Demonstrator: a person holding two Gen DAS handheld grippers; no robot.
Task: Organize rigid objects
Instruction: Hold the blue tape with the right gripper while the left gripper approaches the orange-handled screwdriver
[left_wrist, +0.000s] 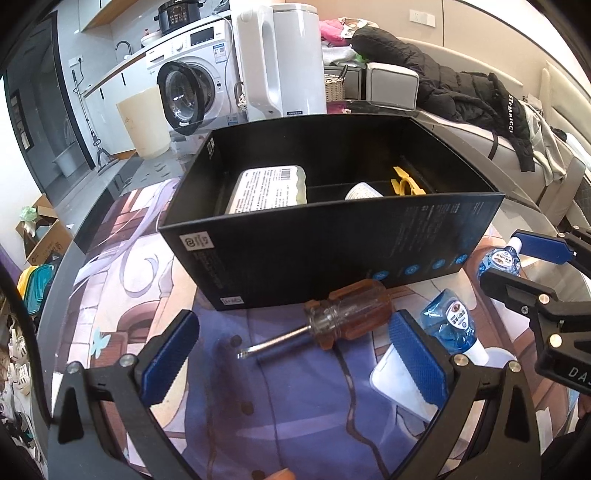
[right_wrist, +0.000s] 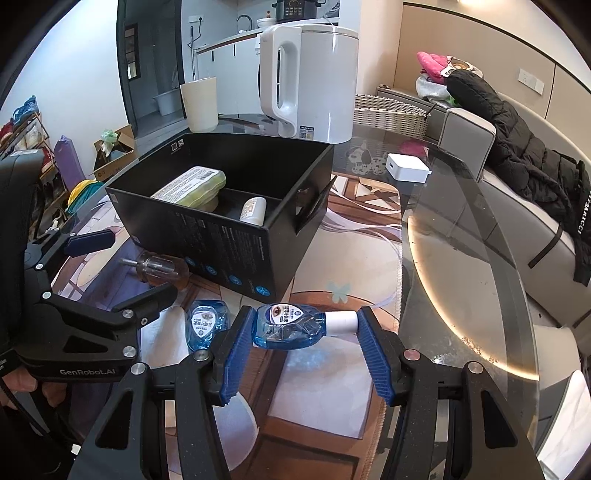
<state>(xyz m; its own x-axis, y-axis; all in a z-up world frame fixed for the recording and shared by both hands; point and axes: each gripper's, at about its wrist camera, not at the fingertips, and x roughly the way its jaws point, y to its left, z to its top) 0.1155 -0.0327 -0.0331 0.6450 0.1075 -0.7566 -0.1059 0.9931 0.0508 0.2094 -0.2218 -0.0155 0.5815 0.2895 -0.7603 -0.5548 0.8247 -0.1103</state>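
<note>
Ridged blue pads on the right gripper (right_wrist: 306, 341) are clamping a clear blue plastic bottle (right_wrist: 286, 326) end to end, base against one pad and white cap against the other, above the printed mat (right_wrist: 325, 387). A second, matching blue bottle (right_wrist: 205, 325) is lying on the mat just beside it, making two in all. The left gripper (left_wrist: 291, 354) is standing wide open and empty, its jaws flanking a stubby screwdriver (left_wrist: 332, 319) with a translucent amber handle and steel shaft, lying against the matte black cardboard box (left_wrist: 332, 243). Only the left wrist view is showing the yellow plastic piece (left_wrist: 404, 181) inside the box, beside a white bottle (left_wrist: 364, 192) and a pale rounded pack (left_wrist: 269, 188); only the right wrist view is showing the small white square box (right_wrist: 408, 167) on the glass tabletop (right_wrist: 461, 240).
</note>
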